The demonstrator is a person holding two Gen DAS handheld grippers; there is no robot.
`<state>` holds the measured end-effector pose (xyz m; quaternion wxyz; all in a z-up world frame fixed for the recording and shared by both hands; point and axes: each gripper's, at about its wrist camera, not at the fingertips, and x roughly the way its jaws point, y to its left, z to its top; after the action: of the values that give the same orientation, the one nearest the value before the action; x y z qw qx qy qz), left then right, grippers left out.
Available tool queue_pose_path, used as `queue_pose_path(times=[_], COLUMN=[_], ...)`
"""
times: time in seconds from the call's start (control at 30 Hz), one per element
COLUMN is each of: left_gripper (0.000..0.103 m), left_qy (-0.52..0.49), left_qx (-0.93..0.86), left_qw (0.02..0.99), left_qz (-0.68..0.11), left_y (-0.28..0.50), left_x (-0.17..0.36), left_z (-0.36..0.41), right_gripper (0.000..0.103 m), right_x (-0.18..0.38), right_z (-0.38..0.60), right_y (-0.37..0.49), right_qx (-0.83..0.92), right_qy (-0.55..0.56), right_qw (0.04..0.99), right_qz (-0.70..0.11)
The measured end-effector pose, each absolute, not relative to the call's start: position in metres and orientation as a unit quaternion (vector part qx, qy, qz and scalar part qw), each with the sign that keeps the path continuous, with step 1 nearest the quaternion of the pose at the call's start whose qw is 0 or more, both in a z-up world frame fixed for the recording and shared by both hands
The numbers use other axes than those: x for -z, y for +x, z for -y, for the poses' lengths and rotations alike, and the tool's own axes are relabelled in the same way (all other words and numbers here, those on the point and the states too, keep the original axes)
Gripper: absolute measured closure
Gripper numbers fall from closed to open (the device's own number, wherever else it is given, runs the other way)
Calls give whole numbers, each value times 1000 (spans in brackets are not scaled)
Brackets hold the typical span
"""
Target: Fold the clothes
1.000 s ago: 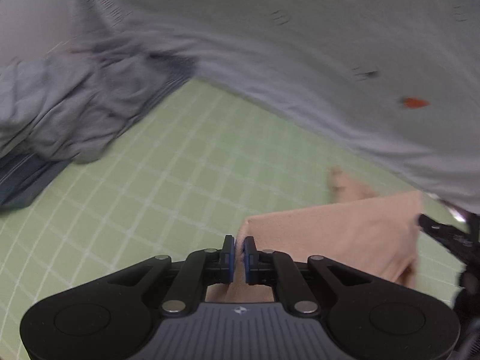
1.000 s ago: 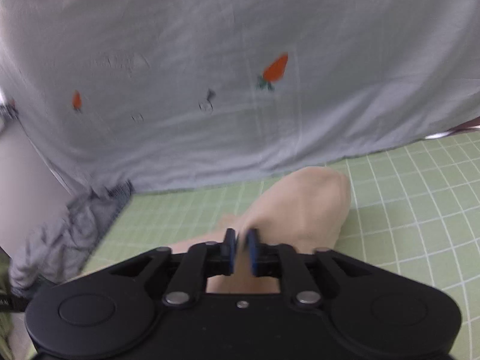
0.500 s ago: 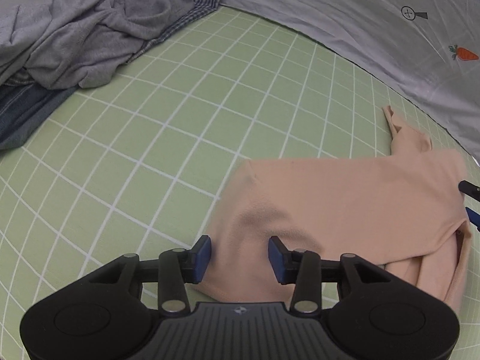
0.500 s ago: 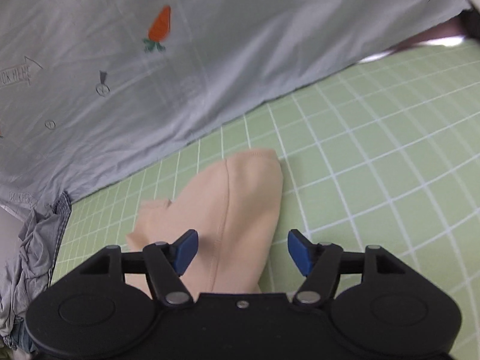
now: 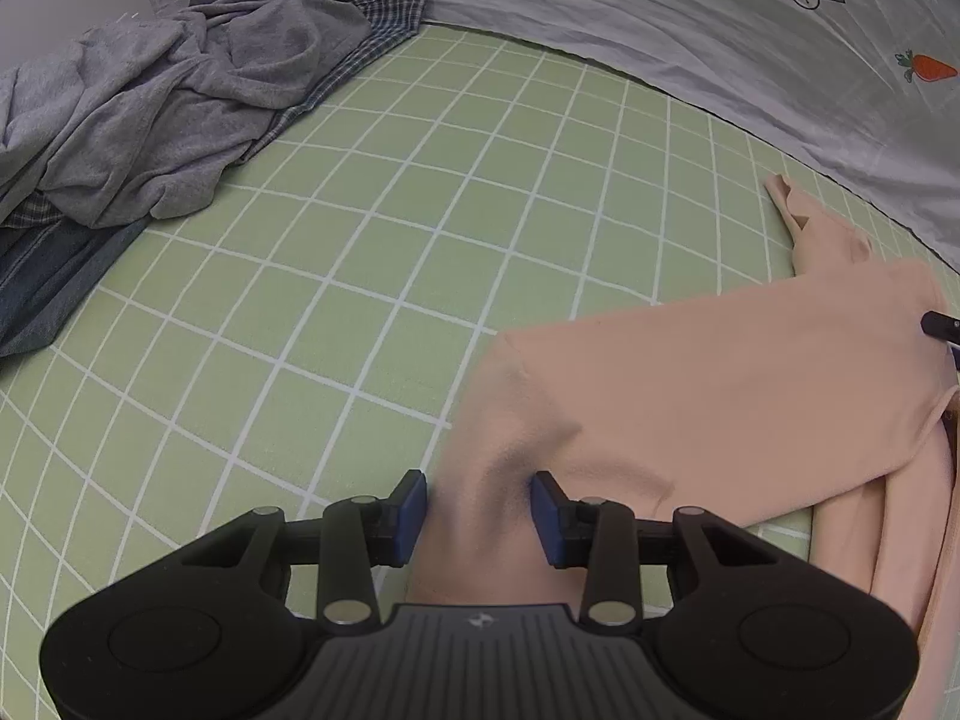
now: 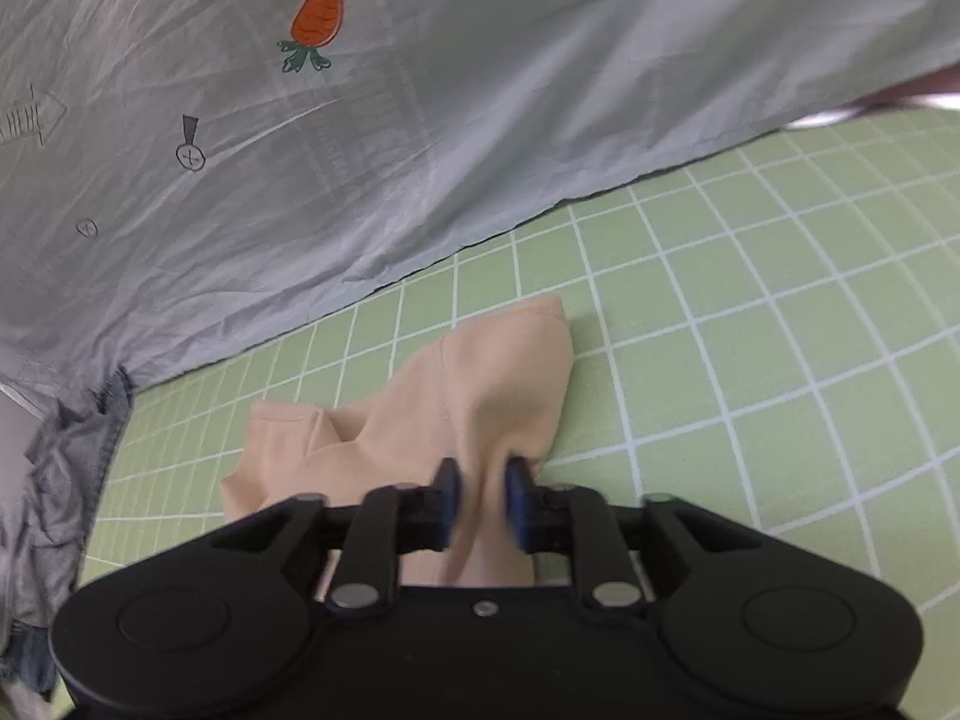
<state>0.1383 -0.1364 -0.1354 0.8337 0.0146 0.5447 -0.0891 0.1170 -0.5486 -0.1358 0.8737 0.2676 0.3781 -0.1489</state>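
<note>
A peach garment lies half folded on the green grid mat. My left gripper hovers over its near corner. Its jaws are closing, a raised fold of the fabric stands between the blue pads, and they do not pinch it. In the right wrist view the same peach garment runs away from my right gripper. Those jaws are closing too, and their pads squeeze a ridge of the cloth. The right gripper's tip shows at the edge of the left wrist view.
A grey sheet with carrot prints borders the mat's far side and fills the upper part of the right wrist view. A heap of grey clothes with jeans under it lies at the mat's left end.
Both grippers came down with the peach garment and opened, leaving it lying on the mat. Since half a second ago the right jaws have narrowed onto the fabric; the left ones only slightly.
</note>
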Motion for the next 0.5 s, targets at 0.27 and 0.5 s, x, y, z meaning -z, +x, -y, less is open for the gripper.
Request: queue_pose_path(times=[0.27, 0.5], left_gripper=[94, 94], left_qy=[-76, -185], left_qx=[149, 325], left_qw=[821, 769], left_qz=[-545, -519], left_y=[131, 94], left_x=[117, 61], left_z=[140, 172], right_gripper=[13, 12], right_x=[110, 99], right_z=[533, 515], right_y=[36, -61], right_qx=[204, 250], right_qy=[177, 190], right_qw=[883, 869], right_qz=[-384, -383])
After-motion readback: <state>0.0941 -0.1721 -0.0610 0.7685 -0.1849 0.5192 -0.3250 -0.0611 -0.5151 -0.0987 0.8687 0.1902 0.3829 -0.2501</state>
